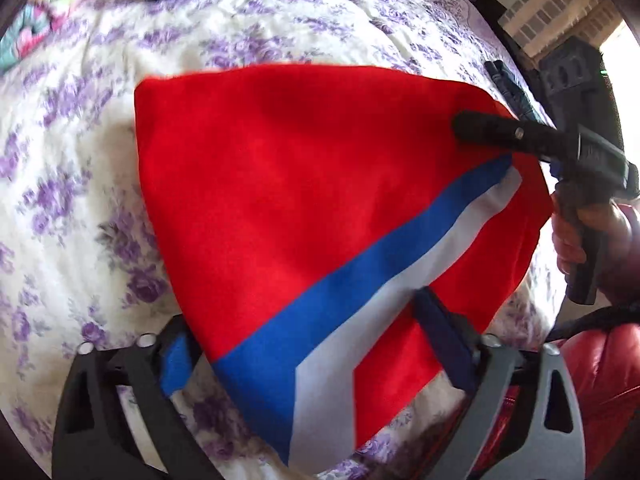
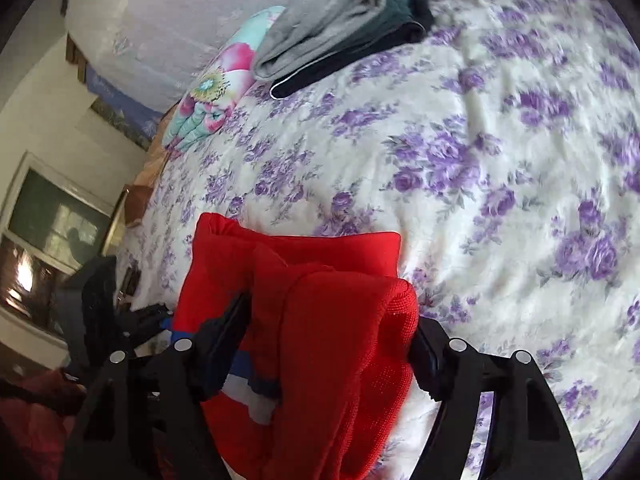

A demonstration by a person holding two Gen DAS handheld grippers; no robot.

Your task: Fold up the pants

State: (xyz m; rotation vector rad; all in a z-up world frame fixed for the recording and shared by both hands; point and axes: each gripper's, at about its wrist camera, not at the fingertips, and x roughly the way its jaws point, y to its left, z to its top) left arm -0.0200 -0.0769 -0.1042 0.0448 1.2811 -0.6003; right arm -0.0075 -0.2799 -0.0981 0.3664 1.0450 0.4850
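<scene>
Both jaws apart, red pants [image 2: 340, 340] bunched between the right gripper's [image 2: 328, 344], hiding lower folds.

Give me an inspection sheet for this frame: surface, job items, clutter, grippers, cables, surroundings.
Surface: bedspread, white with purple flowers, wrinkled.
Job's things: red pants with a blue and white stripe, partly folded, lying on the bedspread.
Clutter: stack of folded clothes, grey on dark; colourful pillow beside it.
Grippers: left gripper open, pants between its fingers; right gripper has thick folded red fabric between its fingers, contact unclear.
Cables: nothing seen.
Surroundings: window and framed picture on the wall; red sleeve of the person.
</scene>
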